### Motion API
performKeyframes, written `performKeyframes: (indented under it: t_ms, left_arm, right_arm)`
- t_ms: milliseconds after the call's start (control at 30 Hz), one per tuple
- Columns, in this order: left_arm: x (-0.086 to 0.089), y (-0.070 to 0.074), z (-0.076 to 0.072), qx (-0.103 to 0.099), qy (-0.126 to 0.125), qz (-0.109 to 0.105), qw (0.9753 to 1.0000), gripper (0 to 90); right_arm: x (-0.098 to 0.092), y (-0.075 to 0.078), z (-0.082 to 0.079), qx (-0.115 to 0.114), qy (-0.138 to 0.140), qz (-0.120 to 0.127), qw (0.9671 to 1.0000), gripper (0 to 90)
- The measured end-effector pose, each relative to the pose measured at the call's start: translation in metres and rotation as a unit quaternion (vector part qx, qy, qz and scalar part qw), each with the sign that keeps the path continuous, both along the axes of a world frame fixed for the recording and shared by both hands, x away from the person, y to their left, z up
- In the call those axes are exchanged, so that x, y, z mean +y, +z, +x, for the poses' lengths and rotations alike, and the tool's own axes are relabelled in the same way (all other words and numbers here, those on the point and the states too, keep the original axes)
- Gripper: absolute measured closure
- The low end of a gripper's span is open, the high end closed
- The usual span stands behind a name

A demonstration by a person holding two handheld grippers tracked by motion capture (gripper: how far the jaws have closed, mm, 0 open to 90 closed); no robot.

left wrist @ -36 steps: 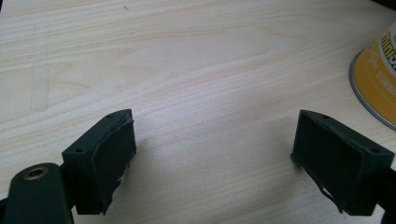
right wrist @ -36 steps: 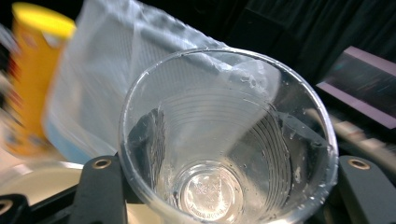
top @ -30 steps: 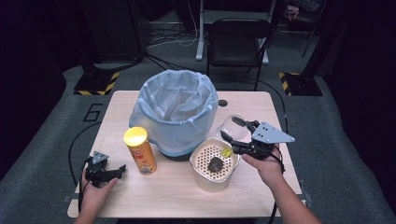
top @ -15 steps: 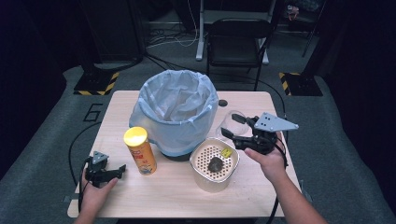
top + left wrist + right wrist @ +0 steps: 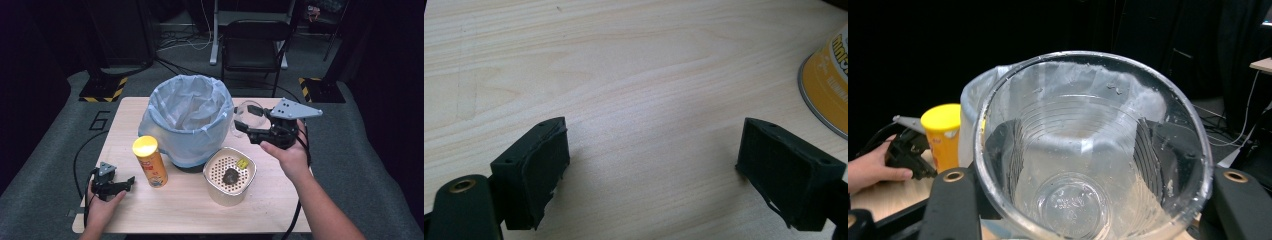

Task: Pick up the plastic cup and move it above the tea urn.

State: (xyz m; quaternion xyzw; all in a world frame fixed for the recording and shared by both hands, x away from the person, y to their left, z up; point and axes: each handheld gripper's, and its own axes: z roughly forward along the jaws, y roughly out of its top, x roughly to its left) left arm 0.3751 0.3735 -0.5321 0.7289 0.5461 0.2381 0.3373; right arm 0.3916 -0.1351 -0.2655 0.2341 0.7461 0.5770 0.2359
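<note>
A clear plastic cup [image 5: 1093, 150], ribbed in fine rings down its wall and flecked with crumbs and smears inside, sits clamped between the black jaws of the right gripper [image 5: 260, 131], its wide round mouth turned back toward that gripper's camera. In the high view the cup [image 5: 248, 114] is held above the right side of the pale wooden table [image 5: 175, 210], just right of the bin [image 5: 186, 117], which is lined with a thin, crinkled, pale blue bag. On the near side of the cup stands a round cream container [image 5: 229, 176] with a perforated top, carrying a dark lump [image 5: 230, 175] and a small yellow scrap [image 5: 243, 163]. A tall yellow canister [image 5: 149, 161] with a glossy yellow lid stands to the left of the bin. At the near left corner, the left gripper [image 5: 116, 185] rests low on the wood grain, its padded black jaws spread wide with nothing between them; the canister's metal-rimmed base [image 5: 826, 85] lies just beyond its right jaw.
</note>
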Motion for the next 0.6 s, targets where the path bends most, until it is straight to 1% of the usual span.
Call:
performKeyframes:
  t_ms: [67,100,233,267,300,333,467,500,600]
  left_arm:
    - [0.000,0.000,0.000,0.000,0.000,0.000,1.0000,13.0]
    - [0.000,0.000,0.000,-0.001,0.000,0.001,1.0000,13.0]
    - [0.000,0.000,0.000,-0.001,0.000,0.001,1.0000,13.0]
    - [0.000,0.000,0.000,-0.001,0.000,0.001,1.0000,13.0]
    - [0.000,0.000,0.000,-0.001,0.000,0.001,1.0000,13.0]
    - [0.000,0.000,0.000,-0.001,0.000,0.001,1.0000,13.0]
    - [0.000,0.000,0.000,-0.001,0.000,0.001,1.0000,13.0]
    - [0.000,0.000,0.000,-0.001,0.000,0.001,1.0000,13.0]
    - [0.000,0.000,0.000,-0.001,0.000,0.001,1.0000,13.0]
  right_arm:
    - [0.005,0.010,0.002,-0.002,-0.005,-0.007,1.0000,36.3]
    - [0.009,0.017,0.004,-0.002,-0.003,-0.010,0.9999,36.3]
    - [0.018,0.031,0.010,-0.011,0.003,-0.005,0.9999,36.2]
    - [0.018,0.031,0.010,-0.011,0.003,-0.005,0.9999,36.2]
    - [0.023,0.037,0.014,-0.012,0.002,-0.004,0.9999,36.0]
    - [0.023,0.037,0.014,-0.012,0.002,-0.004,0.9999,36.0]
    - [0.035,0.047,0.023,-0.019,0.010,0.005,0.9998,35.7]
    - [0.039,0.049,0.025,-0.018,0.012,0.008,0.9997,35.5]
    - [0.051,0.051,0.033,-0.019,0.010,0.005,0.9997,35.2]
